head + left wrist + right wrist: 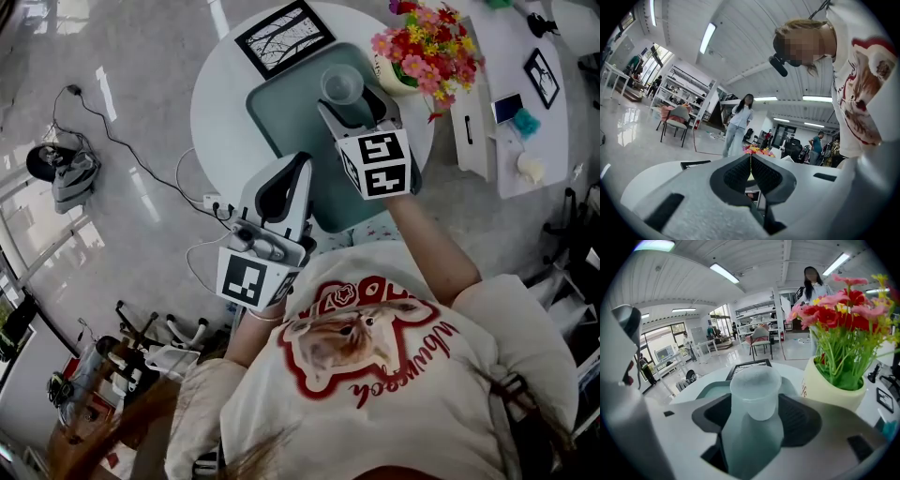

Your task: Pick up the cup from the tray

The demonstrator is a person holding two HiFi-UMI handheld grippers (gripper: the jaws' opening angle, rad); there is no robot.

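Note:
A clear plastic cup point(342, 84) stands upright near the far end of a teal tray point(281, 117) on a round white table point(214, 108). My right gripper point(351, 105) is open, with one jaw on either side of the cup. In the right gripper view the cup point(755, 390) fills the space at my right gripper point(755, 409) above the tray point(708, 391); I cannot tell whether the pads touch it. My left gripper point(298, 167) hangs over the table's near edge, shut and empty. In the left gripper view its point(750, 161) pads meet in a line.
A cream pot of red and pink flowers point(422, 52) stands just right of the cup, close to the right jaw point(834, 380). A black picture frame point(284, 37) lies beyond the tray. A white side table point(511, 94) stands at right. Cables and a power strip point(211, 202) lie on the floor.

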